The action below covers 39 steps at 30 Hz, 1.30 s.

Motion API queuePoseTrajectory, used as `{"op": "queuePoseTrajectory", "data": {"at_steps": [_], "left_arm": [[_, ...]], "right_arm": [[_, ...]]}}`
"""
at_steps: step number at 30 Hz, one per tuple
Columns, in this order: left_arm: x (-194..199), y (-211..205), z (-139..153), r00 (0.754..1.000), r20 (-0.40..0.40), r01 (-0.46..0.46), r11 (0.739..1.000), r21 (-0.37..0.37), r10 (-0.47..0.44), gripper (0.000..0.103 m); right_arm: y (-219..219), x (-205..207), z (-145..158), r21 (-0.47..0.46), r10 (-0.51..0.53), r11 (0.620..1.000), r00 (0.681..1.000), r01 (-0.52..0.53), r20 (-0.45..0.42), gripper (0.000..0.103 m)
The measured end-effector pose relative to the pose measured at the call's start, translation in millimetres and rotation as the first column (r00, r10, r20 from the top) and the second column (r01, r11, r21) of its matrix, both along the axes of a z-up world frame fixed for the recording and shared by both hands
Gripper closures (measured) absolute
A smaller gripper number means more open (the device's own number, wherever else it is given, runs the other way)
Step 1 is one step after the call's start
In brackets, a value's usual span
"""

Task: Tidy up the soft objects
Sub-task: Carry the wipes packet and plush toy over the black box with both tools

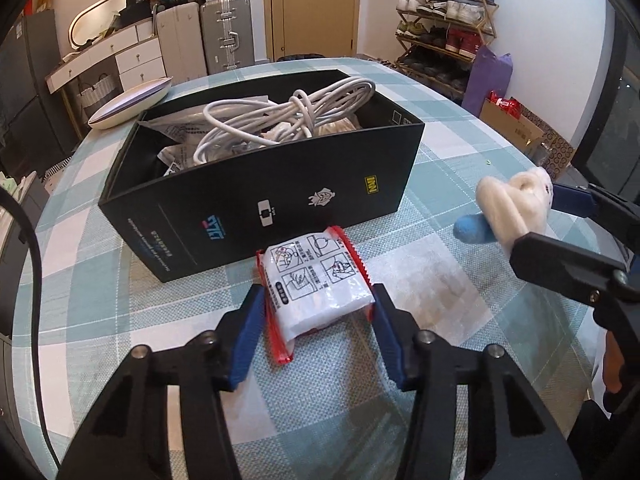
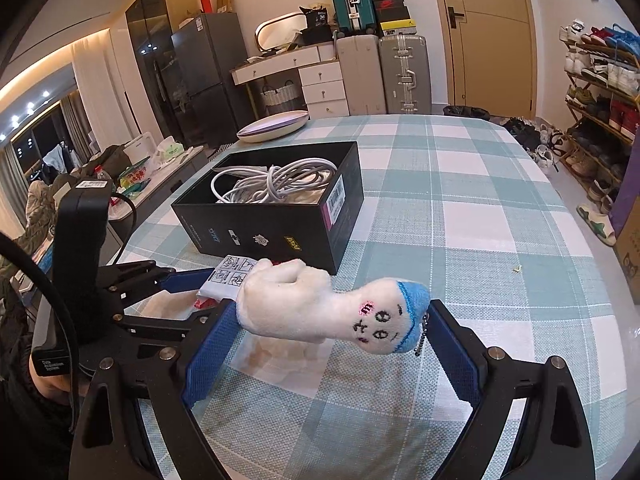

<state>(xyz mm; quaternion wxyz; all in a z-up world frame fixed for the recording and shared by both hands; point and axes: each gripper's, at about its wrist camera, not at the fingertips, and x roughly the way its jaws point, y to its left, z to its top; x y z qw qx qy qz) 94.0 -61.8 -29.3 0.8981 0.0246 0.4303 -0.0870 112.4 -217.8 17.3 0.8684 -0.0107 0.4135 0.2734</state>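
Observation:
My left gripper (image 1: 319, 310) is shut on a white tissue pack with red edges (image 1: 320, 280), held just in front of the black box (image 1: 256, 200). The box holds white cables (image 1: 288, 120) and plastic bags. My right gripper (image 2: 332, 332) is shut on a white plush toy with a blue cap (image 2: 332, 312), its two ends between the blue pads above the table. The toy also shows in the left wrist view (image 1: 516, 204), right of the box. In the right wrist view the tissue pack (image 2: 228, 276) and box (image 2: 280, 216) lie to the left.
The table has a green and white checked cloth (image 2: 460, 208). A shallow oval dish (image 1: 128, 104) sits at the far left edge behind the box. Suitcases, drawers and a shoe rack stand beyond the table.

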Motion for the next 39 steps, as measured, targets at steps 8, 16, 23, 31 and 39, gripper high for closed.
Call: {"op": "queuePoseTrajectory", "data": {"at_steps": [8, 16, 23, 31, 39], "left_arm": [[-16, 15, 14, 0.999, 0.053, -0.01, 1.0, -0.029, 0.011, 0.053], [-27, 36, 36, 0.992, 0.122, -0.038, 0.998, -0.052, 0.044, 0.053], [-23, 55, 52, 0.983, 0.165, -0.069, 0.996, -0.055, 0.077, 0.053], [-9, 69, 62, 0.978, 0.181, -0.093, 0.994, -0.057, 0.101, 0.053], [7, 72, 61, 0.98, 0.173, -0.095, 0.994, -0.047, 0.102, 0.053]], "right_arm": [[7, -4, 3, 0.004, 0.021, 1.0, 1.0, -0.021, 0.015, 0.009], [14, -9, 11, 0.022, 0.041, 0.999, 0.998, -0.043, 0.048, 0.009], [20, -10, 23, 0.053, 0.046, 0.997, 0.995, -0.051, 0.088, 0.009], [32, 4, 35, 0.051, 0.03, 0.998, 0.993, -0.036, 0.115, 0.009], [42, 19, 51, 0.05, 0.008, 0.999, 0.989, -0.016, 0.148, 0.009]]}}
